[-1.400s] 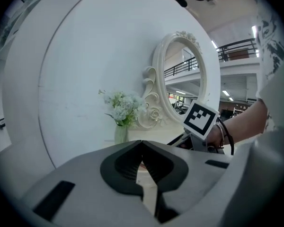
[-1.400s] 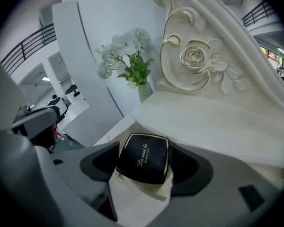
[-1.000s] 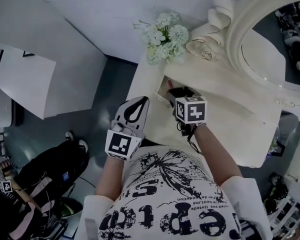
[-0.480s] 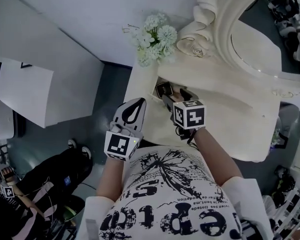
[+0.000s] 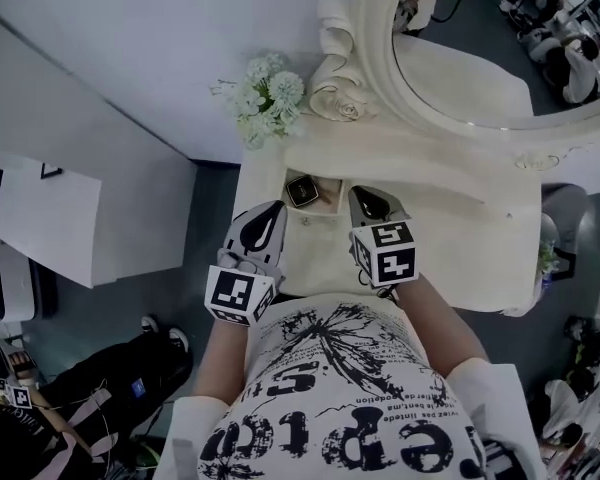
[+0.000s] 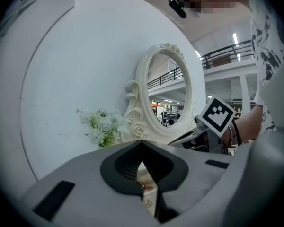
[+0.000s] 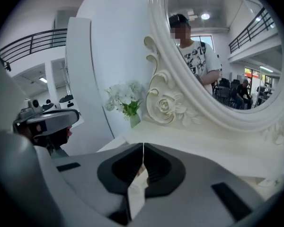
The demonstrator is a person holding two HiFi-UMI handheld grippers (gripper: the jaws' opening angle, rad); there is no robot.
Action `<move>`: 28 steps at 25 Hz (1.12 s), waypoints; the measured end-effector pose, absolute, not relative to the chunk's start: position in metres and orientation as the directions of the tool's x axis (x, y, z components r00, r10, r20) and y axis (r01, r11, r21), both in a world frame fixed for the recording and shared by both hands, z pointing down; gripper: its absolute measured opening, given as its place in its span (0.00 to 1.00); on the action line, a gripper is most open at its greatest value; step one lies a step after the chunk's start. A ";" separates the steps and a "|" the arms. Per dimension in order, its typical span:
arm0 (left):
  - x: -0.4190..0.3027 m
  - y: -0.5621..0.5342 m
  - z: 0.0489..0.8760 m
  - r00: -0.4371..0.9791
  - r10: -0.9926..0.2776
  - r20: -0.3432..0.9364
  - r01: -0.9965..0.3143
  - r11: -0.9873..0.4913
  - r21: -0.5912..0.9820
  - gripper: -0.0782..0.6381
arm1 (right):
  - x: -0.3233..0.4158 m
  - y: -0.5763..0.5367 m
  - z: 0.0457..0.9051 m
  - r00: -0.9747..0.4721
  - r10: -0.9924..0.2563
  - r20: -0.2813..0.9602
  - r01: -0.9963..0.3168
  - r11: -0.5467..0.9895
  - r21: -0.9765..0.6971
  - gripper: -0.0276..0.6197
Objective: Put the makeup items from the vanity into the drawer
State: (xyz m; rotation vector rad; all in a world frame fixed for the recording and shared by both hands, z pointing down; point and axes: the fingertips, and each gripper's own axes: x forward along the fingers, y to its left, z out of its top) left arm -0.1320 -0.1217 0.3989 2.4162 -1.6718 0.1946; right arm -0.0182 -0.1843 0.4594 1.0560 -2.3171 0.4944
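The biggest thing here is the cream-white vanity desk (image 5: 460, 228), with a big oval mirror in a carved white frame (image 5: 450, 68) standing at the back. At the desk's left end, the cream drawer (image 5: 320, 240) is pulled out toward me. A small bunch of pale white-green flowers (image 5: 265, 96) sits at the back corner.

My left gripper (image 5: 277, 206) hangs just left of the drawer. Its jaws are pressed together and holding nothing. My right gripper (image 5: 358, 191) is over the drawer's right side. Its jaws are snapping closed, tips meeting, with nothing between them.

The smallest thing is a dark square makeup compact with a pale centre (image 5: 302, 190). It's lying in the drawer, up against the desk edge. There's something pinkish just beside it that I can't make out.

As far as I can tell, the desk top is bare of makeup, so I think the stowing part is pretty much done. The next move is probably nudging the drawer shut. That means a flat, straight push on the front so it doesn't skew.

Only the head view shows the compact and the drawer properly. The left gripper view just gives a pinkish sliver and a gold speck under the jaws. It also catches the right gripper's marker cube (image 6: 217, 117). The right gripper view adds a person reflected in the mirror.
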 end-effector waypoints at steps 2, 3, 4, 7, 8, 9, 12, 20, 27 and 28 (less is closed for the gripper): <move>-0.120 -0.125 0.393 0.372 -0.905 0.208 -0.928 -0.364 0.076 0.14 | -0.004 -0.185 0.444 -0.547 -0.616 0.566 -0.777 0.625 -0.071 0.07; -0.113 -0.126 0.390 0.383 -0.901 0.205 -0.924 -0.377 0.069 0.14 | 0.003 -0.184 0.437 -0.550 -0.635 0.543 -0.779 0.625 -0.058 0.07; -0.106 -0.128 0.388 0.395 -0.896 0.202 -0.918 -0.390 0.063 0.14 | 0.011 -0.184 0.430 -0.554 -0.651 0.519 -0.780 0.624 -0.049 0.07; -0.085 -0.133 0.377 0.439 -0.881 0.179 -0.898 -0.434 0.067 0.14 | 0.034 -0.181 0.409 -0.566 -0.693 0.447 -0.786 0.616 -0.040 0.07; -0.078 -0.134 0.372 0.454 -0.875 0.168 -0.891 -0.448 0.070 0.14 | 0.043 -0.180 0.403 -0.566 -0.707 0.424 -0.793 0.608 -0.045 0.07; -0.071 -0.136 0.368 0.466 -0.870 0.159 -0.885 -0.461 0.071 0.14 | 0.053 -0.179 0.397 -0.564 -0.721 0.403 -0.800 0.597 -0.053 0.07; -0.057 -0.140 0.360 0.485 -0.863 0.143 -0.875 -0.481 0.060 0.14 | 0.077 -0.174 0.388 -0.557 -0.754 0.348 -0.819 0.568 -0.081 0.07; -0.024 -0.135 0.352 0.484 -0.857 0.177 -0.874 -0.485 0.039 0.14 | 0.114 -0.152 0.375 -0.580 -0.779 0.238 -0.810 0.581 -0.072 0.07; -0.018 -0.129 0.345 0.488 -0.860 0.146 -0.870 -0.494 0.001 0.14 | 0.111 -0.149 0.374 -0.605 -0.775 0.183 -0.792 0.609 -0.045 0.07; -0.018 -0.128 0.344 0.492 -0.859 0.141 -0.868 -0.497 0.000 0.14 | 0.110 -0.149 0.373 -0.610 -0.773 0.177 -0.789 0.613 -0.041 0.07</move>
